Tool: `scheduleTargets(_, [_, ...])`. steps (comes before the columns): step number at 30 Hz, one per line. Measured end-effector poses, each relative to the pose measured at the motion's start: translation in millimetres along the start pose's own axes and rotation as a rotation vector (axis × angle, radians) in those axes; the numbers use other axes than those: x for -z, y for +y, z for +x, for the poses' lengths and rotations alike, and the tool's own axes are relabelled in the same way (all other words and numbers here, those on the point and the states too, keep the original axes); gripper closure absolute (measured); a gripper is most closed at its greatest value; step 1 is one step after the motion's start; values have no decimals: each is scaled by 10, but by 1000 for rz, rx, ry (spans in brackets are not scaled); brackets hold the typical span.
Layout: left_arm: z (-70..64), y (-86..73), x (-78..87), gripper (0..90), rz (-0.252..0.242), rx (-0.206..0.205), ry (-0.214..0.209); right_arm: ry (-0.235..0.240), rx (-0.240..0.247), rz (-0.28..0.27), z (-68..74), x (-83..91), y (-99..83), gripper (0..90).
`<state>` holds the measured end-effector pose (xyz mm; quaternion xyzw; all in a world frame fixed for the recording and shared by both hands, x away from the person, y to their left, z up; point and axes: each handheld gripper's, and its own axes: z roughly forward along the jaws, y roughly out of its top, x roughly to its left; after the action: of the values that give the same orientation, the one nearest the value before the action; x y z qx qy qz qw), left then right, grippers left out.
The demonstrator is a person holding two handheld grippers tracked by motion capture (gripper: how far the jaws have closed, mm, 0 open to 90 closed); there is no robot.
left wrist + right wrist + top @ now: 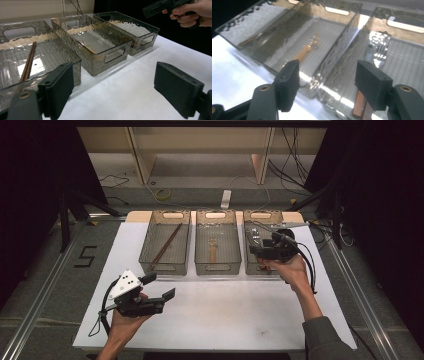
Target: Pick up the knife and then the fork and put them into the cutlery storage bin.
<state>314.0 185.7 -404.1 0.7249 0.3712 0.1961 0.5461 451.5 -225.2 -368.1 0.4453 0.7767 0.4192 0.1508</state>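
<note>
I am holding the right tongs (257,251) over the near end of the right-hand bin (248,220), spread wide with nothing between them. In the right gripper view they are looking down past the bin's near wall at the metal fork (380,51) lying flat on the ribbed floor, tines pointing toward the far end, with what looks like a copper-coloured handle (359,105) showing low between the jaws, blurred by the wavy plastic.

I am judging the fork to be light, stiff and slick: polished metal on ridged plastic is going to skate if I nudge it sideways. The tines are too thin and splayed for a sure grip, so I am planning to take it across the neck or upper handle, where the shaft is narrow and even, with the jaws closing across its width. Lying flat, it leaves little room beneath, so one jaw may need to press it against the floor ribs.

My left tongs (161,286) are waiting above the white counter (225,320), also spread and empty, well apart from the left bin (17,50) with its chopsticks (28,61) and the middle bin (216,245) with its wooden fork (213,251).
</note>
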Motion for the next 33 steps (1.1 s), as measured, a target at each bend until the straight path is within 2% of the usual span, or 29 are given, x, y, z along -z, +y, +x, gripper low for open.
scheduleTargets(5, [-4, -1, 6, 160, -1, 3, -1, 7, 7, -38, 95, 62, -93, 331])
scheduleTargets(16, [5, -18, -1, 160, 9, 13, -1, 76, 26, -135, 289, 205, -278, 315])
scheduleTargets(24, [-5, -16, -6, 160, 18, 3, -4, 122, 41, -150, 343, 237, -377, 281])
scheduleTargets(33, [3, -17, 1, 160, 16, 4, -11, 148, 50, -207, 470, 325, -459, 257])
